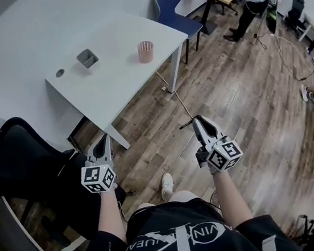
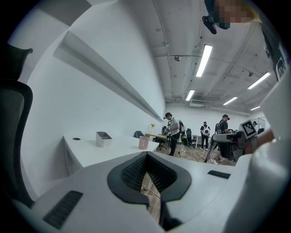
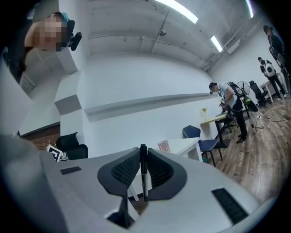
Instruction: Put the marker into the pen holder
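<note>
My right tongs [image 3: 143, 157] are pinching a black marker [image 3: 143, 175], left tongs [image 2: 146, 154] pressing together empty. A pink mesh pen holder [image 1: 145, 51] is standing on the white table [image 1: 121, 69].

The right claw [image 1: 200, 120] hides most of the marker [image 1: 185, 125] overhead.

White table [image 1: 115, 70] w/ blue chair [image 1: 165, 3] at far end, black chair [image 1: 18, 157] at left

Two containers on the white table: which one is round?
The pink cup, on the right in the head view, toward the blue chair. The other is a grey rectangular box, left of it, near a round hole.
</note>
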Available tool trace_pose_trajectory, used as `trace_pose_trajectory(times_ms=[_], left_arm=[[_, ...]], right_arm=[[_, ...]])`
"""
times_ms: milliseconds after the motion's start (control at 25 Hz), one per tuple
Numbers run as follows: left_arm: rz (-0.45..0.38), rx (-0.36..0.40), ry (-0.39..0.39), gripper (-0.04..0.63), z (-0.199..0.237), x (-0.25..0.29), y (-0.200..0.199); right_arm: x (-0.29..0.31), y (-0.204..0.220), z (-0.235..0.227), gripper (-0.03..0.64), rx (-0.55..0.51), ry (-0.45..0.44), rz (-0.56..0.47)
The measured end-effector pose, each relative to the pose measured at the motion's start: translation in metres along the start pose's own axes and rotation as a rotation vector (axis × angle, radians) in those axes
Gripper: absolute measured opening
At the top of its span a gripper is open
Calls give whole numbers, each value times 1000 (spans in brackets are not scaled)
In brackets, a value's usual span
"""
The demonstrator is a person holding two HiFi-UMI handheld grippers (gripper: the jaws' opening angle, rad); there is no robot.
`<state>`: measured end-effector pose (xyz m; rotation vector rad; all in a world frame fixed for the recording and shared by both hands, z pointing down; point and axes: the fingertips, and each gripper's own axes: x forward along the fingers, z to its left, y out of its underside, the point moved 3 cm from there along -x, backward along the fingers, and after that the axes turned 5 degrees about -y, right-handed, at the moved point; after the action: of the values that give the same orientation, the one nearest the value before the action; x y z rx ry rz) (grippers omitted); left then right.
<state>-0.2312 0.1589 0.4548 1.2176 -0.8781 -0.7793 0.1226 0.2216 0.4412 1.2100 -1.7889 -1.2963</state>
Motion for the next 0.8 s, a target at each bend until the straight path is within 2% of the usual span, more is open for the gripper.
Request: trace_pose_trajectory(times_ms=[440, 800], left_arm=[[-10, -14, -10, 12, -1, 86, -5], [-19, -20, 4, 12, -6, 129, -7]], right_arm=[[62, -7, -61, 58, 4, -31, 26], [89, -9, -85, 58, 31, -51, 17]])
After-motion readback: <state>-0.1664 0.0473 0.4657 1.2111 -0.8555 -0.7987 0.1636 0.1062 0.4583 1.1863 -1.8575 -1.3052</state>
